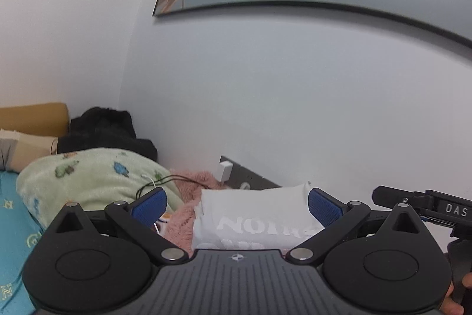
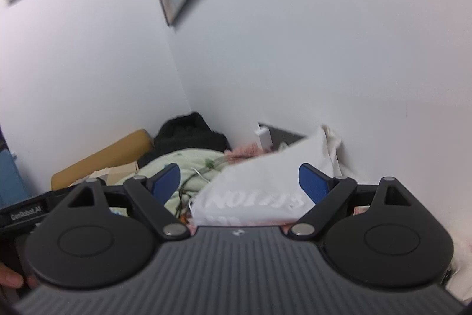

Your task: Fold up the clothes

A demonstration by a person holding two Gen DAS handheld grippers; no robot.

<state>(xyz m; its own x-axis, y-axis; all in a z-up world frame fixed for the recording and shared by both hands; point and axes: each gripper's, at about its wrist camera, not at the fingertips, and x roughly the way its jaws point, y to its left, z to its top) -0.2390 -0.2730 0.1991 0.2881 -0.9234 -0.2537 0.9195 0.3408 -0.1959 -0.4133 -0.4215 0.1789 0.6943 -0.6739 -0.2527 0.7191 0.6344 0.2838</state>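
A folded white garment with white lettering (image 1: 256, 217) lies on a pink fluffy blanket (image 1: 188, 208) by the wall. My left gripper (image 1: 236, 205) is open, its blue pads (image 1: 149, 207) spread wide, the garment lying just beyond and between them, not gripped. In the right wrist view the same white garment (image 2: 253, 191) sits between the spread blue pads (image 2: 312, 186) of my right gripper (image 2: 239, 182), which is open and empty. The right gripper's body also shows at the right edge of the left wrist view (image 1: 436, 208).
A pale green patterned blanket (image 1: 94, 176) is heaped to the left, with thin cables (image 1: 165, 182) over it. Black clothing (image 1: 106, 129) and a tan cushion (image 1: 32, 117) lie in the corner. A white charger (image 1: 225, 170) sits in a wall socket strip. The white wall (image 1: 295, 108) is close ahead.
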